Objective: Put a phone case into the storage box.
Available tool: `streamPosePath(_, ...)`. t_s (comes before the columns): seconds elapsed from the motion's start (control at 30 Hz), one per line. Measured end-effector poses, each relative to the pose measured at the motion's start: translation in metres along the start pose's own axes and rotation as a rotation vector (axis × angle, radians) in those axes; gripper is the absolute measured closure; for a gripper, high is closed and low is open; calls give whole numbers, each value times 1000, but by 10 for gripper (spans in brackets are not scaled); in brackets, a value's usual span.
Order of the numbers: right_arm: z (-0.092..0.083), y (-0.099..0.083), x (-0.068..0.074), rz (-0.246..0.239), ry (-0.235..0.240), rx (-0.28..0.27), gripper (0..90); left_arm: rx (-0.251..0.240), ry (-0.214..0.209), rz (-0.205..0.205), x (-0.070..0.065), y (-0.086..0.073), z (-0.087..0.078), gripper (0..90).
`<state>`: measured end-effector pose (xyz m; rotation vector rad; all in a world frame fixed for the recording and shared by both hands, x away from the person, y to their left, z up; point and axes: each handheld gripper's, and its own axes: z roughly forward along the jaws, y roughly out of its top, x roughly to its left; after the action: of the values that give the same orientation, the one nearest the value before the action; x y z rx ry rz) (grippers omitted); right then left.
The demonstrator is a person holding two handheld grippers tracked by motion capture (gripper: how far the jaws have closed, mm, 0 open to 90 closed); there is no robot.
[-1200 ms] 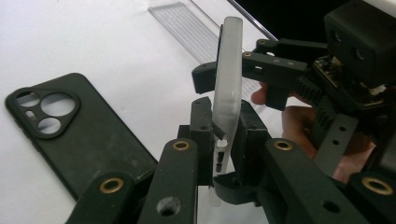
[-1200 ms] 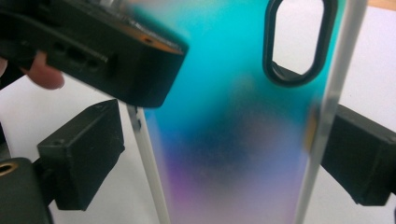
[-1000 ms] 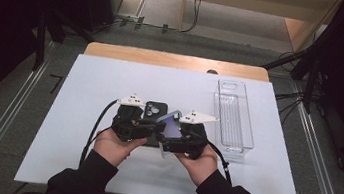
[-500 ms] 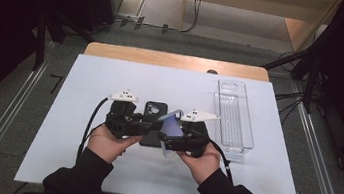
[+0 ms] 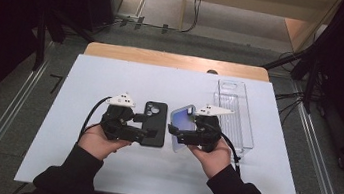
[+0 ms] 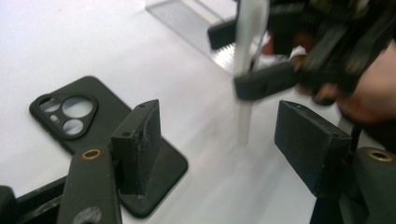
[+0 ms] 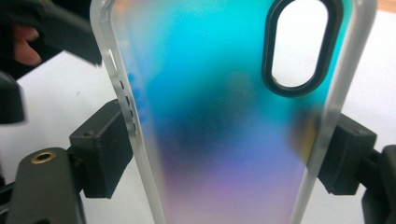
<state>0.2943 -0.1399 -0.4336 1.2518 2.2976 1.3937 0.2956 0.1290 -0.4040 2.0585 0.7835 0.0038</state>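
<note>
Two phone cases here: right tongs (image 5: 179, 132) pinch the iridescent case (image 5: 182, 126) by its edges. Left tongs (image 5: 152, 127), just opening, stand spread over the black case (image 5: 154, 123) on the table (image 5: 86, 80), probably grazing it, at 9 o'clock of the other.

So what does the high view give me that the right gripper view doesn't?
High view alone: the black phone case flat on the white table, the clear tray at the right, and the left tool at the black case's edge. Right gripper view alone: the translucent case's oval camera cutout. Both: the right tool clamped on the iridescent case.
</note>
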Motion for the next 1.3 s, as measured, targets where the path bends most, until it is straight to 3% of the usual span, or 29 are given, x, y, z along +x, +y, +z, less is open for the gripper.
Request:
streamPosePath(0.13, -8, 3, -5, 11, 22, -15, 157, 9, -20, -1, 6, -10, 2, 311)
streamPosePath(0.3, -17, 7, -9, -3, 49, -21, 157, 25, 12, 44, 11, -22, 3, 304)
streamPosePath(0.47, -24, 11, -11, -23, 85, -16, 157, 64, 9, 47, 15, -35, 3, 303)
streamPosePath(0.73, -41, 22, -18, -48, 108, -14, 157, 65, 22, 52, 23, -50, -3, 304)
streamPosePath(1.0, -59, 31, -30, -51, 107, -20, 157, 92, 35, 46, 29, -60, -7, 303)
streamPosePath(1.3, -85, 40, -52, -15, 43, -66, 157, 101, 62, 35, 32, -64, -11, 303)
